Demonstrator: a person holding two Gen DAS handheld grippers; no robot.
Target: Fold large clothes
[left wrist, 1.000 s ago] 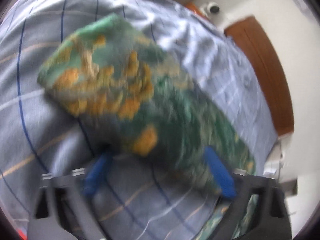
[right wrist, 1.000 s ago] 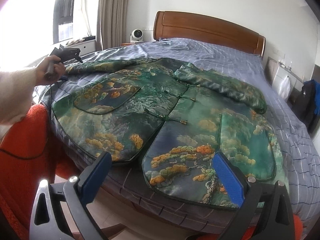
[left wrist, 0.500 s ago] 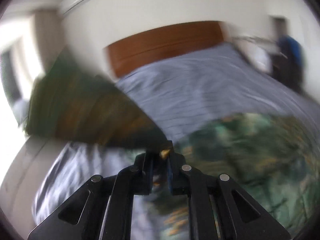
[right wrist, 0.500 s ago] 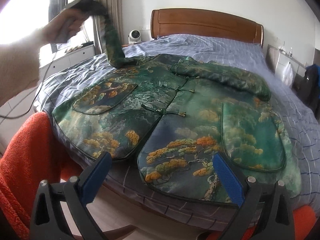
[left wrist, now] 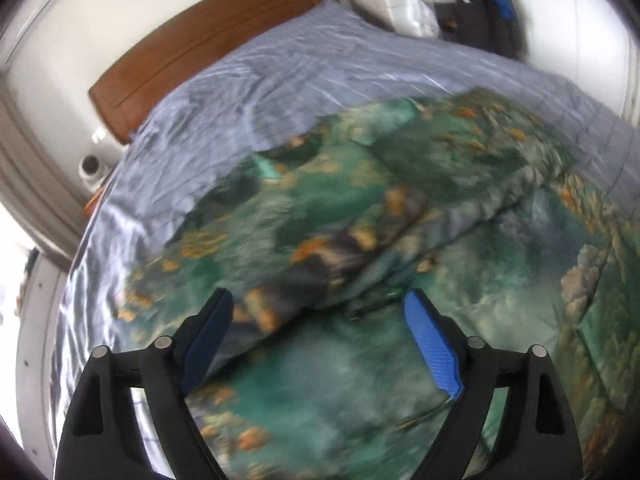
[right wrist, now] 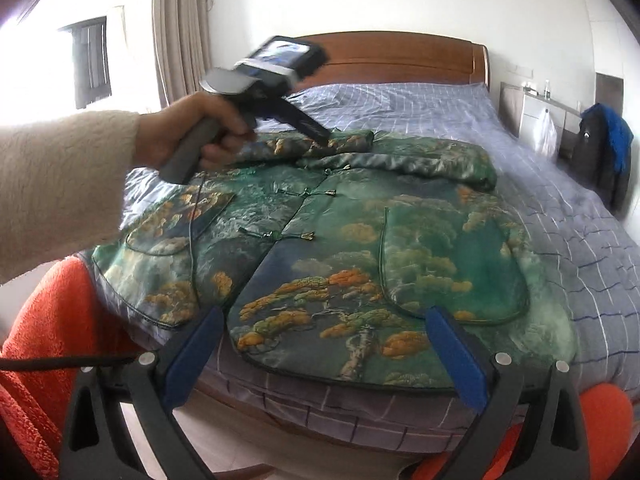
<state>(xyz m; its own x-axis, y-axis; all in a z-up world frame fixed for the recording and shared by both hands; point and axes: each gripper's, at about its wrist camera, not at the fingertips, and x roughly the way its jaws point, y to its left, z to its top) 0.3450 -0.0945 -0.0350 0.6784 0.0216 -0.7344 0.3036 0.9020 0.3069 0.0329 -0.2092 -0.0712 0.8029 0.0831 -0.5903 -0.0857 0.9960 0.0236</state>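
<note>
A large green jacket [right wrist: 360, 240] with orange tree print lies face up on the bed; it also shows in the left wrist view [left wrist: 400, 240]. Both sleeves are folded across its chest: the left sleeve [left wrist: 304, 272] lies just ahead of my left gripper, the right sleeve [right wrist: 432, 164] lies across the top. My left gripper [left wrist: 316, 320] is open and empty above the left sleeve end; in the right wrist view it [right wrist: 320, 134] hovers over the collar area. My right gripper [right wrist: 324, 340] is open and empty, over the jacket's hem at the bed's foot.
The bed has a blue-grey checked sheet [right wrist: 580, 208] and a wooden headboard [right wrist: 400, 56]. A nightstand [right wrist: 540, 120] and dark hanging clothes [right wrist: 604, 152] stand at the right. Curtain and window [right wrist: 92, 64] are at the left. Orange cloth [right wrist: 44, 340] is at my near left.
My left gripper shut on the left sleeve, swung it up and over onto the jacket's chest, then opened and let it go. My right gripper moved slightly closer to the hem.
</note>
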